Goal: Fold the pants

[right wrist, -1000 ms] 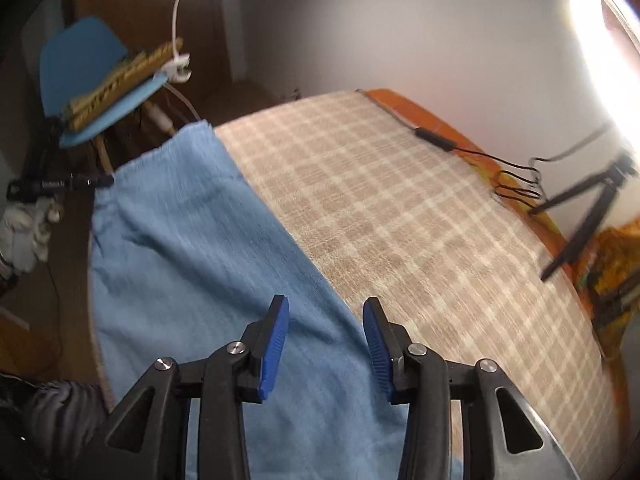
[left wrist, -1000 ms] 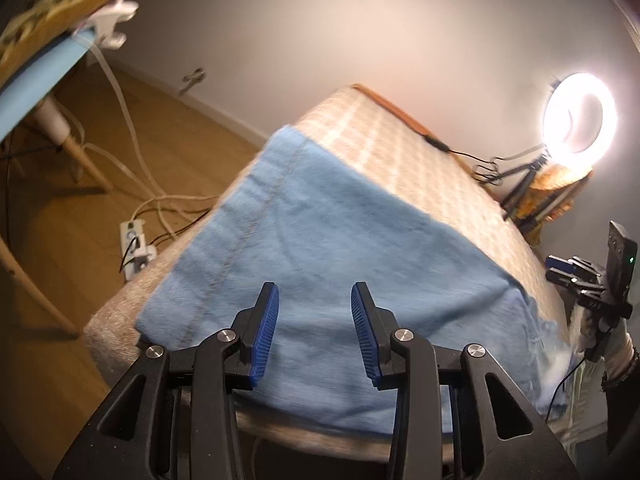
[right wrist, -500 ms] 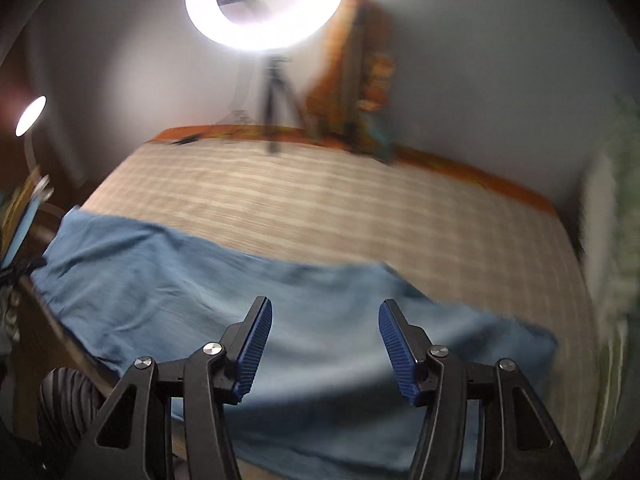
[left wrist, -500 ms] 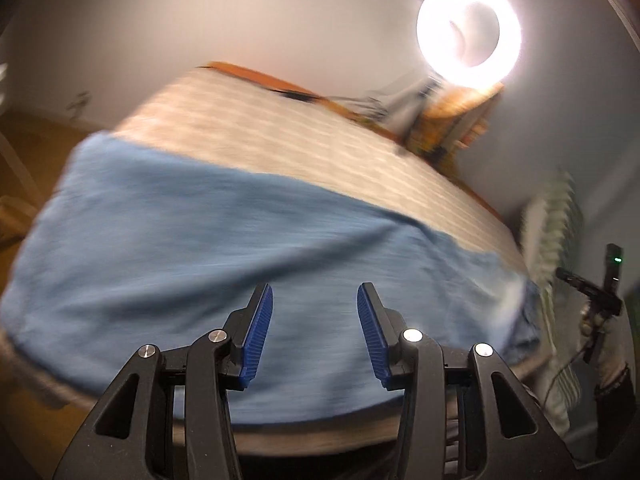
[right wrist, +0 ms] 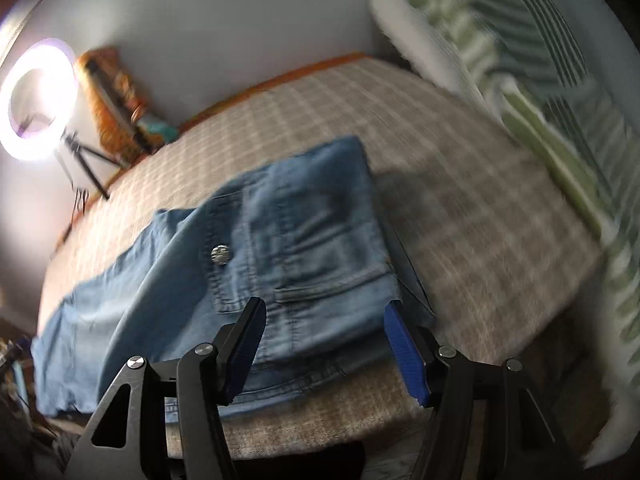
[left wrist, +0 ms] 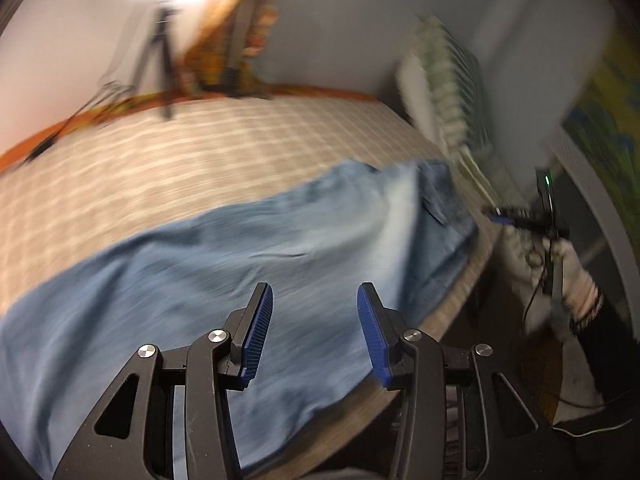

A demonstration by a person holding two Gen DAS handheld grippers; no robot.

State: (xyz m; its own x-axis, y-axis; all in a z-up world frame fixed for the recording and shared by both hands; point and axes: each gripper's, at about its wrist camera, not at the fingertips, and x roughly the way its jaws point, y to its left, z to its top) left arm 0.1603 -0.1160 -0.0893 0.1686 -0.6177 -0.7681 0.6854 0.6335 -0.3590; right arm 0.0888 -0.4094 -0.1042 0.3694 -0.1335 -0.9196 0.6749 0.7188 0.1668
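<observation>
Light blue denim pants (left wrist: 248,264) lie lengthwise along the near side of a bed with a beige checked cover (left wrist: 192,148). In the right wrist view the waist end (right wrist: 304,248) shows a metal button (right wrist: 220,255) and a pocket. My left gripper (left wrist: 315,312) hovers open above the leg part, nothing between its blue pads. My right gripper (right wrist: 325,322) hangs over the waist end, its jaws opening, empty. In the left wrist view the other gripper and a hand (left wrist: 556,248) show at the right, beyond the bed's corner.
A lit ring light on a tripod (right wrist: 38,100) stands at the far side by the wall, with orange patterned cloth (right wrist: 116,100) beside it. A green and white striped pillow (right wrist: 552,92) lies at the bed's right end. Cables (left wrist: 104,96) trail near the tripod.
Both views swept from the leg end toward the waist end of the pants. The right gripper's jaws spread wider. The pants stayed flat on the bed.
</observation>
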